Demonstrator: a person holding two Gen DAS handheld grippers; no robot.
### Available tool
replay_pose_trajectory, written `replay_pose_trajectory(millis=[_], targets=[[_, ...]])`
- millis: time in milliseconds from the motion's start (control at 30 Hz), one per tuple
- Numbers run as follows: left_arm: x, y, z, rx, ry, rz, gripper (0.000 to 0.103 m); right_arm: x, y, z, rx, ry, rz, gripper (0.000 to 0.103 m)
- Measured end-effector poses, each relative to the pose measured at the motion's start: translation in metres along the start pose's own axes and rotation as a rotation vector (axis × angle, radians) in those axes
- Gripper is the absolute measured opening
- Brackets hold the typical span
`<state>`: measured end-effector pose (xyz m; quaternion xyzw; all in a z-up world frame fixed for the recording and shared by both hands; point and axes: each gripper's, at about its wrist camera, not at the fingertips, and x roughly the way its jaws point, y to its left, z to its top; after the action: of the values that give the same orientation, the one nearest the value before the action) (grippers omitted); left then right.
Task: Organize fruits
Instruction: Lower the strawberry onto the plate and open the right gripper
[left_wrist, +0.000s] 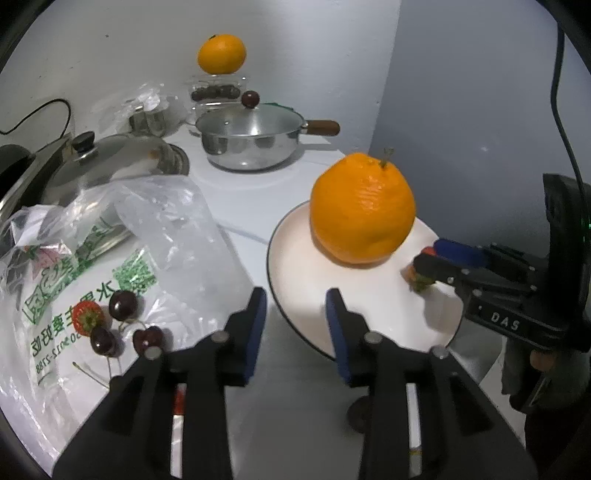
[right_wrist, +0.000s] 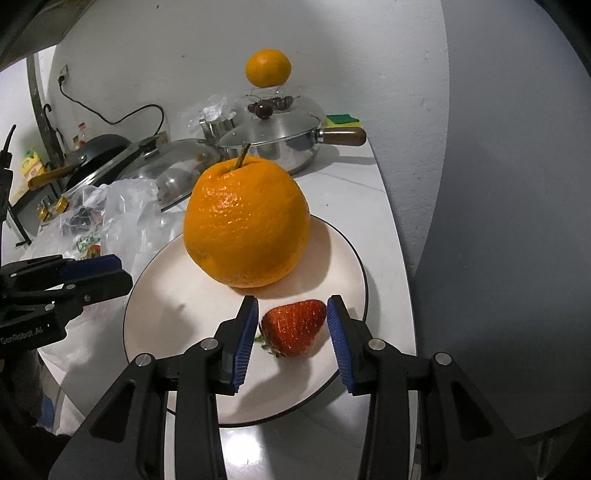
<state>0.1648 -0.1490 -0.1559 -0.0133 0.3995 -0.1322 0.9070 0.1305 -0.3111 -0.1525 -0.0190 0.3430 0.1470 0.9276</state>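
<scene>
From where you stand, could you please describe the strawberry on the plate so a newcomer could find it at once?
Find the white, dark-rimmed plate at the counter's near edge, holding a large orange. In front of the orange, between the right tongs, lies the strawberry. It is the only red fruit on the plate; another strawberry lies with cherries on the plastic bag.

I see my right gripper (right_wrist: 291, 332) over the near edge of the white plate (right_wrist: 177, 295), jaws parted either side of a strawberry (right_wrist: 295, 326) lying on it, pads apparently just clear. A large orange (right_wrist: 246, 221) sits just beyond.
</scene>
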Motion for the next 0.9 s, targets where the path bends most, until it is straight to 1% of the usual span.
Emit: replay_pose_trajectory(millis=[33, 100, 133, 333, 733, 800, 900], targets=[[-0.001, 0.001, -0.001, -0.003, -0.002, -0.003, 0.043, -0.001, 0.000, 0.000, 0.001, -0.002, -0.002, 0.051], [-0.005, 0.004, -0.002, -0.007, -0.009, -0.008, 0.052, -0.003, 0.002, 0.001, 0.002, -0.006, -0.009, 0.052], [-0.008, 0.005, -0.003, -0.013, -0.018, -0.016, 0.053, -0.005, 0.004, 0.001, 0.002, -0.008, -0.014, 0.052], [-0.026, 0.011, -0.006, -0.019, -0.047, -0.029, 0.054, -0.018, 0.016, 0.001, -0.001, -0.025, -0.031, 0.052], [-0.066, 0.028, -0.022, -0.026, -0.102, -0.051, 0.055, -0.045, 0.057, -0.002, -0.029, -0.046, -0.034, 0.052], [-0.070, 0.032, -0.026, -0.031, -0.105, -0.054, 0.056, -0.047, 0.063, -0.003, -0.032, -0.046, -0.034, 0.052], [-0.075, 0.037, -0.031, -0.038, -0.109, -0.060, 0.061, -0.049, 0.073, -0.005, -0.038, -0.043, -0.033, 0.052]])
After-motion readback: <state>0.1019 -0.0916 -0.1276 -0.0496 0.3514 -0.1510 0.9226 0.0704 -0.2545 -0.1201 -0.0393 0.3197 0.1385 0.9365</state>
